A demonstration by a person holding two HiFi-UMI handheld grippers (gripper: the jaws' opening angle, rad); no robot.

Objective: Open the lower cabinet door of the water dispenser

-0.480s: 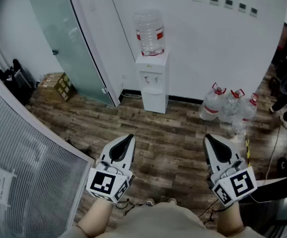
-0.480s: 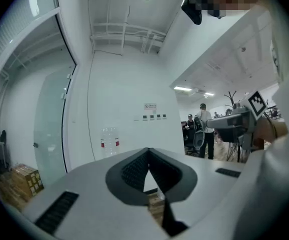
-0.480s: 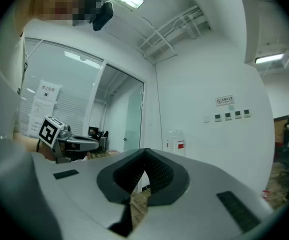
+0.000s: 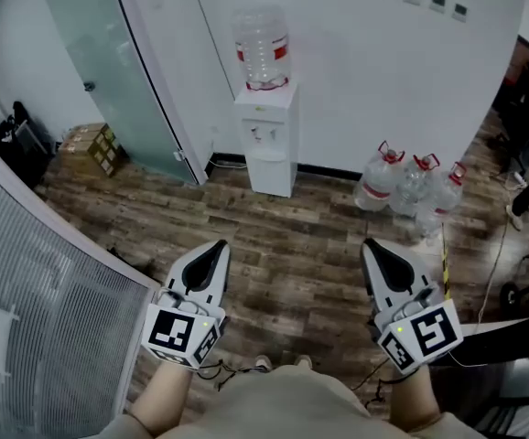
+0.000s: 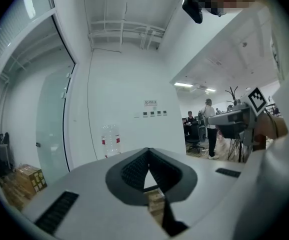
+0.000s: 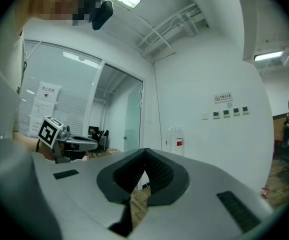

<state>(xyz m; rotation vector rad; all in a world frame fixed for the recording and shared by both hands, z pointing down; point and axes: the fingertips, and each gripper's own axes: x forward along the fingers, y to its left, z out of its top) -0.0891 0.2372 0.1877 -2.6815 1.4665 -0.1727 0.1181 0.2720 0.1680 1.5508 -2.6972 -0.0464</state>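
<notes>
The left gripper [image 4: 217, 248] and right gripper [image 4: 372, 247] were clenched and empty. The water dispenser [image 4: 266, 140] stood far off, well apart from both, with its lower cabinet door [image 4: 270, 174] shut.

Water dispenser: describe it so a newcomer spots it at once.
Find the white back wall. Against it, right of the frosted glass door, stands the white water dispenser. Only it carries an upturned red-labelled bottle; the jugs nearby sit on the floor.
</notes>
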